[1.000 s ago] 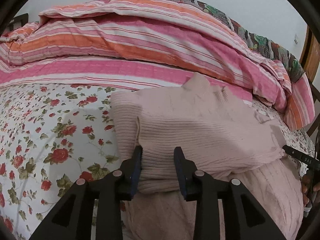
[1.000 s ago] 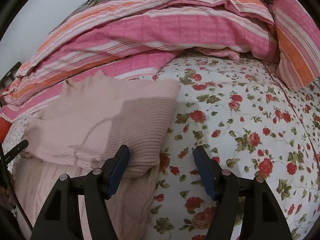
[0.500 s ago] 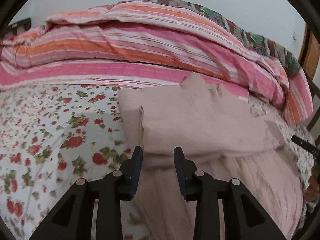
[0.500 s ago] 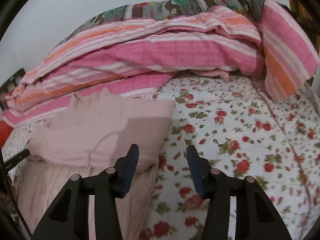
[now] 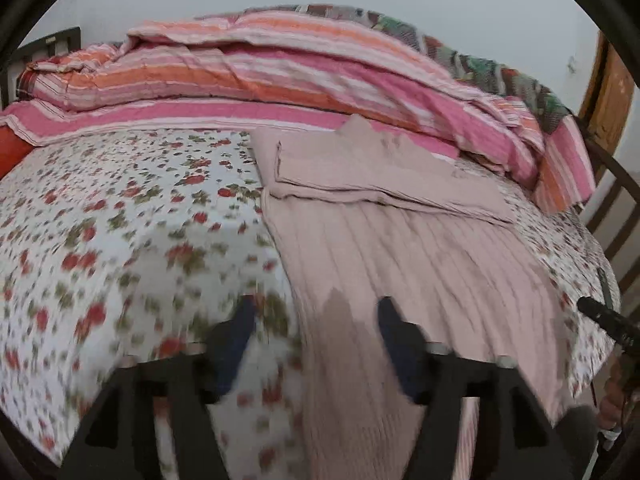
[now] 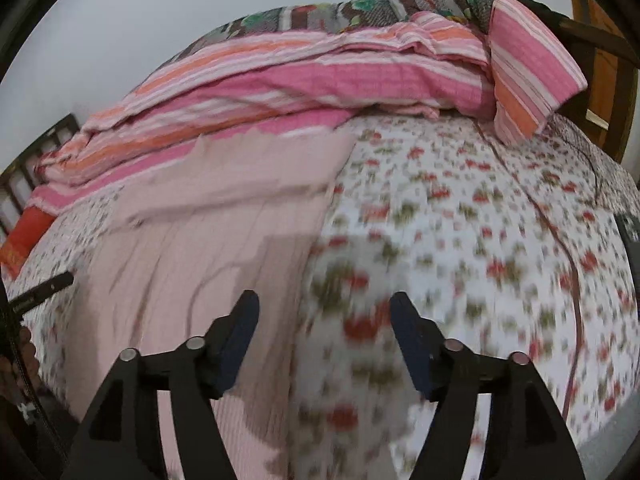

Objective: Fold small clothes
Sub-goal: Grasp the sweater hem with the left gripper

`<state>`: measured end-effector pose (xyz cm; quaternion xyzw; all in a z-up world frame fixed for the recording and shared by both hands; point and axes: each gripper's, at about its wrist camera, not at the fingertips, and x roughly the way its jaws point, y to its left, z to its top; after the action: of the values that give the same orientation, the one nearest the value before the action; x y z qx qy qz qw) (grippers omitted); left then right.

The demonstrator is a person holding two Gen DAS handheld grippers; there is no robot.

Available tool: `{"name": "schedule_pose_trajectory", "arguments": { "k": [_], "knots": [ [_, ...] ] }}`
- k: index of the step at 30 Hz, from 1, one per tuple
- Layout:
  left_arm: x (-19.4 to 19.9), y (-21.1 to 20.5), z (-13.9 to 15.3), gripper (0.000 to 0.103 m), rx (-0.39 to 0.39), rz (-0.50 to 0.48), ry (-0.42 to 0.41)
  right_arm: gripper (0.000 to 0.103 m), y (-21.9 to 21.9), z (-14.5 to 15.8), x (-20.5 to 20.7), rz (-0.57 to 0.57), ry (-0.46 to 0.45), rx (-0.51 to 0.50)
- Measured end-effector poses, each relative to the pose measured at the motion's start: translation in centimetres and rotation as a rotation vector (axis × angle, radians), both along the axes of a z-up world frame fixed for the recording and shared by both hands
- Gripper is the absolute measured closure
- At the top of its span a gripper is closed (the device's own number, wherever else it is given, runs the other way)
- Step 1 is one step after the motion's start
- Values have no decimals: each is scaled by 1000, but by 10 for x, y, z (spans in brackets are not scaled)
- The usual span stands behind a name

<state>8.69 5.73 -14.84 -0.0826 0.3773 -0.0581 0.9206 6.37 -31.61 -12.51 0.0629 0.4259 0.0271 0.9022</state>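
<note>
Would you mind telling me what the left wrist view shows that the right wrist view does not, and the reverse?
Only the left wrist view shows the left gripper, open and empty, and the crisp edge of the folded-over upper part of the sweater.

Only the right wrist view shows the right gripper, open and empty, the striped pillow, and a wide stretch of bedsheet to the sweater's right.

Both show the pink sweater on the floral bedsheet, the striped quilt behind it, and the grey wall.
</note>
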Motion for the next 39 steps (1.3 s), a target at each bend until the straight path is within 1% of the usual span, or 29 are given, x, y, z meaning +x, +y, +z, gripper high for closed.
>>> {"name": "schedule_pose_trajectory", "arguments": {
  "k": [2,4,6,8,9,11,14,16,18,19,20,21,22,23,24,26,27,29,31,32,34,35,36,37,39],
  "knots": [
    [-21,-2,0,39,17,-6,-10,36,5,-1,-25,22,-12,16],
    [-37,-3,-5,39,8,-19,2,36,9,-3,-42,32,-24,43],
    [-51,-2,-13,39,-8,-33,14,36,13,-9,-55,42,-16,67],
    [-59,-4,-24,40,-8,-38,33,37,16,-14,-62,38,-12,64],
    [-62,-5,-29,49,-12,-45,42,40,17,-17,-65,34,-11,67],
    [-65,-7,-40,59,-25,-70,71,53,17,-25,-70,37,7,87],
    [-66,-7,-51,59,-46,-55,82,54,18,-37,-72,46,30,116],
    [-66,-7,-56,60,-76,-44,88,54,22,-43,-71,59,45,125],
    [-65,-7,-60,66,-133,-47,93,54,28,-49,-68,73,61,146],
    [-65,-7,-61,68,-139,-48,95,54,32,-53,-66,75,73,148],
    [-62,-9,-63,76,-135,-43,96,54,35,-57,-64,75,88,144],
    [-62,-10,-64,91,-130,-40,97,57,40,-60,-61,82,102,134],
    [-61,-9,-64,95,-137,-48,97,77,44,-61,-61,99,100,134],
    [-63,-4,-62,96,-147,-46,85,97,45,-60,-62,118,93,131],
    [-67,3,-58,97,-158,-40,60,98,40,-53,-68,113,50,129],
    [-69,15,-52,97,-147,-28,38,98,24,-44,-75,63,2,128],
    [-69,19,-52,97,-149,-25,41,98,14,-43,-76,40,7,132],
    [-66,24,-55,96,-193,-46,68,98,4,-47,-74,28,29,170],
    [-62,22,-59,95,-202,-49,88,97,7,-50,-73,36,49,174],
    [-60,19,-61,95,-206,-50,102,94,10,-49,-72,45,50,165],
    [-56,15,-64,90,-213,-49,117,91,18,-47,-69,62,38,145],
    [-53,14,-65,87,-220,-51,122,79,20,-46,-66,66,40,143],
    [-51,13,-65,85,-226,-49,127,72,22,-46,-61,68,41,142],
    [-49,13,-66,84,-238,-46,131,61,23,-47,-58,66,41,143],
    [-49,12,-66,75,-249,-55,130,60,27,-49,-53,68,49,144]
  ]
}}
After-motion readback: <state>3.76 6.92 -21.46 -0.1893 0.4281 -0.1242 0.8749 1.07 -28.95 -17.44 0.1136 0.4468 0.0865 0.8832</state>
